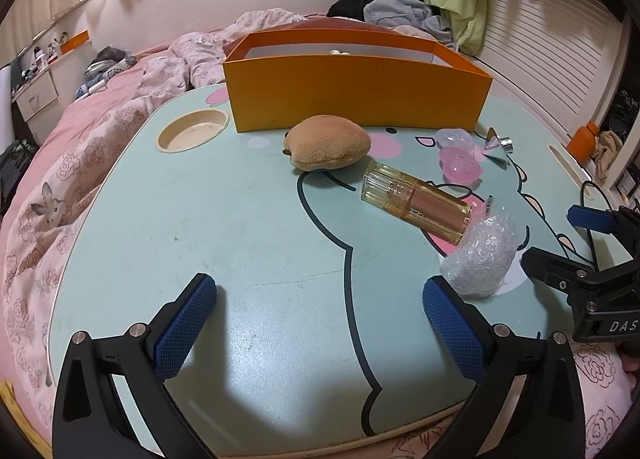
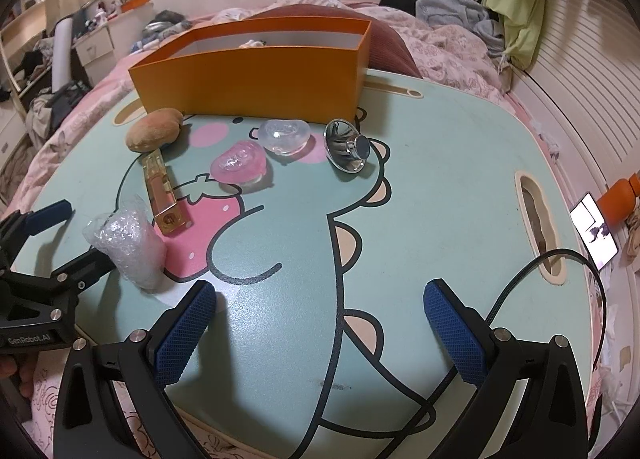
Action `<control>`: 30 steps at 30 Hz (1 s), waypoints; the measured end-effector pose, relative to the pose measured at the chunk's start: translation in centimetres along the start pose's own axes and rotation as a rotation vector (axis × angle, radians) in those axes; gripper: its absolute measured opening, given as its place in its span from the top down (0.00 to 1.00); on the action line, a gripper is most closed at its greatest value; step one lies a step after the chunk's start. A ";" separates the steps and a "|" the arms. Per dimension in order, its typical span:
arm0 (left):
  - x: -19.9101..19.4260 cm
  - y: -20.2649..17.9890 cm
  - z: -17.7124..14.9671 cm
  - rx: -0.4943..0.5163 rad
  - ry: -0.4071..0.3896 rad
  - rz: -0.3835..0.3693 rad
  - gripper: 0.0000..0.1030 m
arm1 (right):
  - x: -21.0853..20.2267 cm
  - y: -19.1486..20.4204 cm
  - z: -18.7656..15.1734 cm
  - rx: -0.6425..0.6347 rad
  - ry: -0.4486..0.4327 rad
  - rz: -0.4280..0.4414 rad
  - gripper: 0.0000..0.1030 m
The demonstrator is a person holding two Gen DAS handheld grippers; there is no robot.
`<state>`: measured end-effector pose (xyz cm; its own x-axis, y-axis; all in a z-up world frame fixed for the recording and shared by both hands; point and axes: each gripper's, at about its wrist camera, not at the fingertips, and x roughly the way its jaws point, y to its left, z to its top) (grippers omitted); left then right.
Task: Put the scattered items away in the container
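I see both my grippers angled down over the mint cartoon lap table [image 1: 240, 219], left gripper [image 1: 319, 323] and right gripper [image 2: 320, 323] spread wide, gripping nothing. The orange cardboard box [image 1: 352, 95] stands at the far edge; before it lie a tan plush [image 1: 328, 147], glass perfume bottle [image 1: 416, 207], bubble-wrap bundle [image 1: 480, 255], two jelly-like cases [image 2: 260, 151] and a chrome funnel [image 2: 348, 147].

Pink floral bedding [image 1: 60, 199] lies below a white slatted wall [image 2: 580, 99].

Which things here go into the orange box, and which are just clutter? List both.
Job: plush toy, perfume bottle, bubble-wrap bundle, pink jelly case, clear jelly case, metal funnel, orange box.
Clutter: phone, black cable, clothes pile.
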<state>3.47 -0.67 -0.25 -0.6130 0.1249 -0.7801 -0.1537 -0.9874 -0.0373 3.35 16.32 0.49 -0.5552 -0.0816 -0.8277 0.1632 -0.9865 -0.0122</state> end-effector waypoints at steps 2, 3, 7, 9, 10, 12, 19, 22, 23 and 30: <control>0.0 0.0 0.0 0.000 0.000 0.000 0.00 | 0.0 0.0 0.0 0.000 0.000 0.000 0.00; 0.0 0.0 0.0 0.000 0.000 0.000 0.00 | 0.0 0.0 0.0 0.000 0.000 0.000 0.00; 0.0 0.0 0.0 0.001 0.000 0.001 0.00 | 0.0 0.0 0.0 0.000 0.000 0.001 0.00; 0.0 0.0 0.0 0.001 0.000 0.001 0.00 | 0.1 0.0 0.0 0.000 0.000 0.001 0.00; 0.0 0.0 0.0 0.001 0.000 0.001 0.00 | 0.0 0.0 0.0 0.000 0.000 0.001 0.00; 0.0 0.0 0.0 0.001 0.000 0.001 0.00 | 0.1 0.0 0.0 0.000 0.000 0.001 0.00; 0.0 0.0 0.0 0.002 -0.001 0.003 0.00 | 0.1 0.0 0.1 0.001 0.001 0.002 0.00; 0.1 0.0 0.0 0.002 -0.002 0.003 0.00 | 0.1 0.0 0.1 0.001 0.002 0.002 0.00; 0.1 0.0 0.0 0.002 -0.002 0.003 0.00 | 0.1 0.0 0.1 0.002 0.002 0.002 0.00; 0.1 0.0 0.0 0.003 -0.003 0.004 0.00 | 0.3 0.1 0.1 0.004 0.004 0.002 0.00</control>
<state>3.44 -0.62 -0.31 -0.6161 0.1209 -0.7783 -0.1534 -0.9876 -0.0320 3.13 16.22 0.32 -0.5520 -0.0831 -0.8297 0.1614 -0.9869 -0.0086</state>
